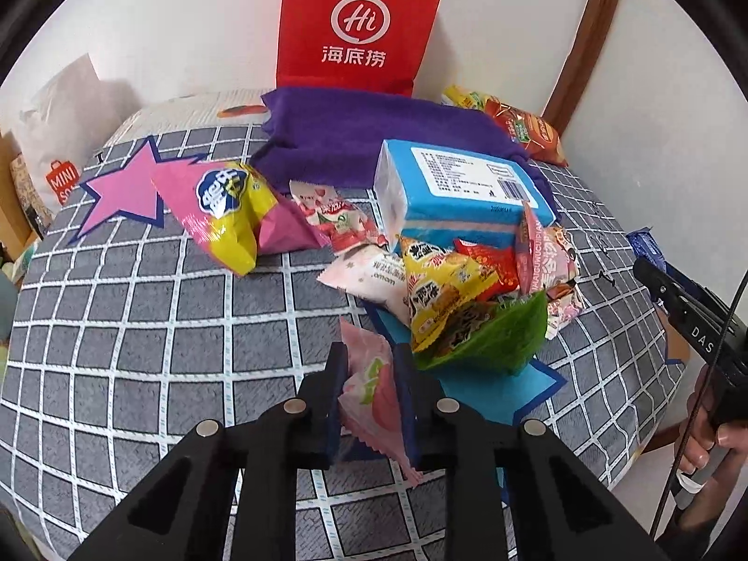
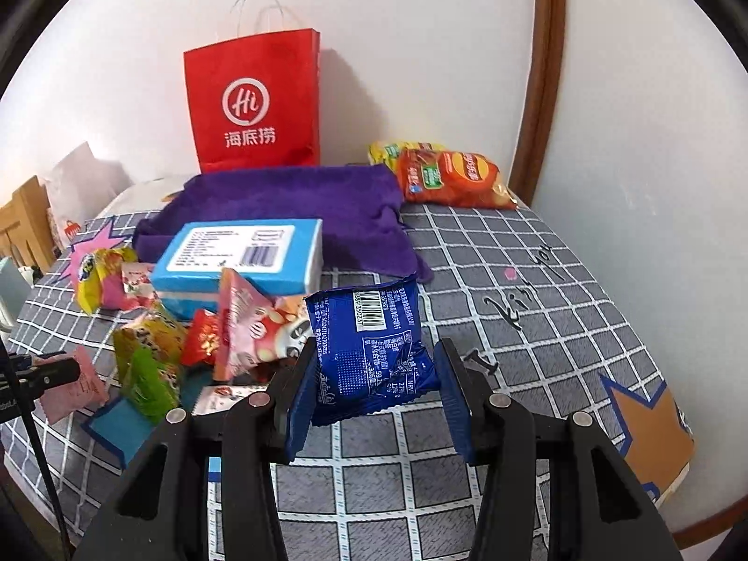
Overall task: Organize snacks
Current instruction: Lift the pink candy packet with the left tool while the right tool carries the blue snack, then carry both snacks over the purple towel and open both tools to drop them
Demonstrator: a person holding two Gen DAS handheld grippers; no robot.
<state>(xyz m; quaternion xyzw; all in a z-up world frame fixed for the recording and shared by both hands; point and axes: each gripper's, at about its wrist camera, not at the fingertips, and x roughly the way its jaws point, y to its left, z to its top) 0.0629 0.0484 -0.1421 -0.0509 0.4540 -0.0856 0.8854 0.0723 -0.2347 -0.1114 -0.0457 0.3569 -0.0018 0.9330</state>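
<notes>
Left gripper [image 1: 369, 374] clamped tight on a small pink crinkle-edged snack packet [image 1: 374, 388], lifted off the grey grid-patterned cloth [image 1: 163, 327]. Right gripper [image 2: 376, 369] closed partway on a blue foil snack packet [image 2: 374, 350] (barcode side up). Heap of loose snacks [image 1: 449, 290] at one o'clock, beneath a blue box [image 1: 463, 187].

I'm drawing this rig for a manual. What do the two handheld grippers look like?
Both the left gripper and right gripper are black, with angular linkage arms, silver round pins and ribbed dark blue pads. From the left view, the right one's body carries white letters and a thin dark cable runs past it.
</notes>
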